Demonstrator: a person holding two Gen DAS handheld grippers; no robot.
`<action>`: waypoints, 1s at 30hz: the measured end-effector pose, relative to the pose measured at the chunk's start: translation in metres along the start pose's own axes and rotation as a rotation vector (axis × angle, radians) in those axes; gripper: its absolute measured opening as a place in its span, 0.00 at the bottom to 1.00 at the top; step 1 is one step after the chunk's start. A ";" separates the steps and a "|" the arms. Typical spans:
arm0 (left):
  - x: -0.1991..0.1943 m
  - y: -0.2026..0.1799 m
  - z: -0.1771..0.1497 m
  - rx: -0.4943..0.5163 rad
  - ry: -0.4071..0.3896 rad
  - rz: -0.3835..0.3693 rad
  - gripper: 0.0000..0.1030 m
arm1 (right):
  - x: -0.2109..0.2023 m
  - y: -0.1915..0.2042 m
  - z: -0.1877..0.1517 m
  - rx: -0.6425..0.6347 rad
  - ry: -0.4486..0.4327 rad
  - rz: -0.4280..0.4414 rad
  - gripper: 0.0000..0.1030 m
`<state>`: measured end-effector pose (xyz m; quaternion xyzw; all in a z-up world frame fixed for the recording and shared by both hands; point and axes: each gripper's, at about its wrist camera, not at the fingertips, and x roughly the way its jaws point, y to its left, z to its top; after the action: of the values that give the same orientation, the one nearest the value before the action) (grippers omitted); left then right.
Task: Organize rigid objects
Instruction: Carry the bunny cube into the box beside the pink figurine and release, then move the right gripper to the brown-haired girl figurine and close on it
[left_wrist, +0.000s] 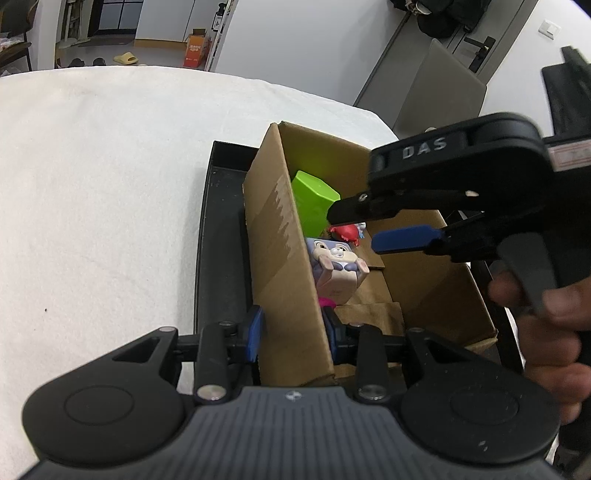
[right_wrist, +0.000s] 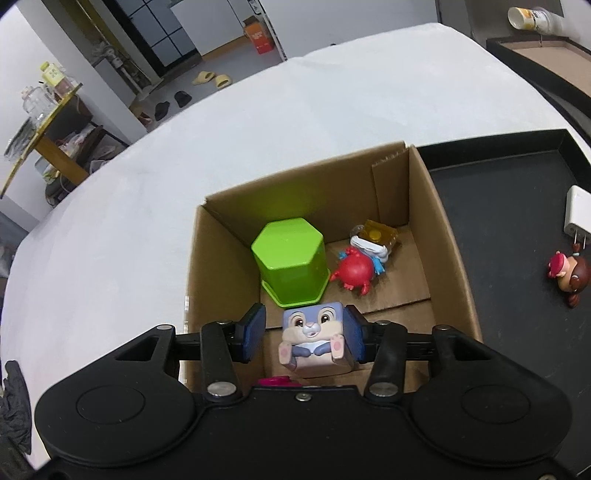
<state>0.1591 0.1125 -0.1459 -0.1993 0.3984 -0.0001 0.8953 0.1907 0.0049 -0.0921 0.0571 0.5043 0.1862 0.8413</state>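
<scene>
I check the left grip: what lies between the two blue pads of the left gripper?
The brown cardboard box wall stands between the left gripper pads, seen in the left wrist view. Whether they press it, I cannot tell.

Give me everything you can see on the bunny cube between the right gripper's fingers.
The bunny cube is a blocky toy of what looks like hard plastic, lilac on top, cream below, with a cartoon rabbit face, brown eyes, and pink-soled paws pointing forward. It sits tilted inside the cardboard box, near its near wall, just in front of the green hexagonal container. The right gripper straddles it with jaws open: the right pad seems to touch its side, while the left pad stands clear. Something pink shows beneath it.
</scene>
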 end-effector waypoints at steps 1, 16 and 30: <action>0.000 0.000 0.000 0.000 0.000 -0.001 0.31 | -0.004 0.000 -0.001 -0.007 0.001 0.005 0.45; 0.000 0.000 0.000 0.007 -0.003 0.001 0.31 | -0.034 0.001 0.009 -0.059 0.000 0.010 0.58; 0.000 -0.002 -0.002 0.011 -0.005 0.007 0.31 | -0.073 -0.044 0.016 0.008 -0.082 -0.034 0.77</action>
<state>0.1581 0.1103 -0.1461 -0.1930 0.3968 0.0011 0.8974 0.1847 -0.0610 -0.0366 0.0597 0.4711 0.1672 0.8640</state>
